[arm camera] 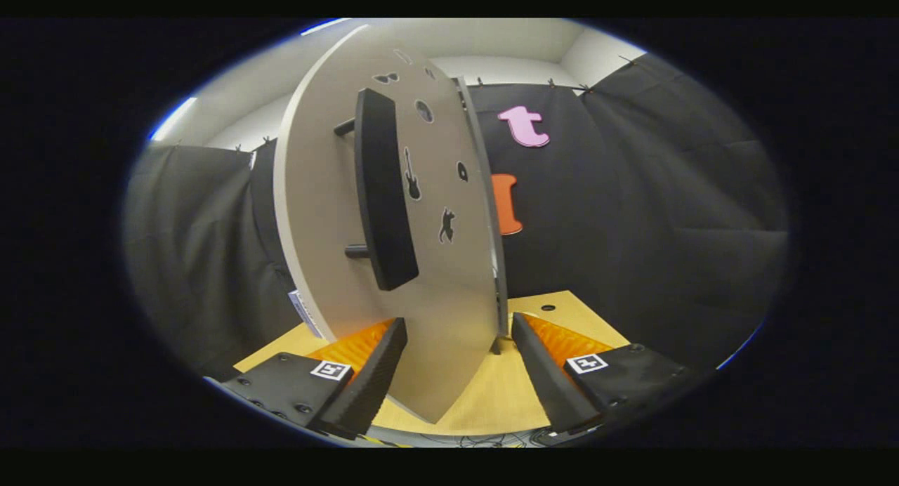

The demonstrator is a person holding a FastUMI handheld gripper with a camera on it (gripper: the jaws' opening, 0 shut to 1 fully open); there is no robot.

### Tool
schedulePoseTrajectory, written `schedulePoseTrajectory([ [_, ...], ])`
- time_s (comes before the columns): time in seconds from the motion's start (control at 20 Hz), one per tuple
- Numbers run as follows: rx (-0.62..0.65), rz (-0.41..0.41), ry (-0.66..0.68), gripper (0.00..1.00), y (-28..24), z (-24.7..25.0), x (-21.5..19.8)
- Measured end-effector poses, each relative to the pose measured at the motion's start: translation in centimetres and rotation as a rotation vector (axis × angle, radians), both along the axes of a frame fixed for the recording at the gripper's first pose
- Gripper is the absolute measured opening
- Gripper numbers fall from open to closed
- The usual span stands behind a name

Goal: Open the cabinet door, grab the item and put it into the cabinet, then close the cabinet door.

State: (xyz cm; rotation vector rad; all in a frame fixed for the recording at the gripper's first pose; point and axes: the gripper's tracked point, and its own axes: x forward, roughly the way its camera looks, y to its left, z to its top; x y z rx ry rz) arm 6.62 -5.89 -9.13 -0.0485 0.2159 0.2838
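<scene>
The cabinet door (449,275) hides the cabinet's inside and part of the table (491,395).

I see the cabinet door (449,261) standing ajar in the centre of the frame, its pale face dotted with small black stickers, among them a guitar (412,175) and a cat (446,225). Its black bar handle (383,191) runs upright, left of centre. My hand-held gripper (456,366) is spread wide at the bottom of the frame, fingers either side of the door's lower corner, gripping nothing. Beneath lies the yellow wooden table (502,395).
</scene>
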Motion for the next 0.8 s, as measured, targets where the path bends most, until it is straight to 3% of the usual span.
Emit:
schedulePoseTrajectory([
  [0.45, -0.005, 0.039, -0.025, 0.97, 7.7, -0.8, 4.0],
  [0.8, -0.064, 0.033, -0.029, 0.97, 14.2, -3.7, 10.1],
])
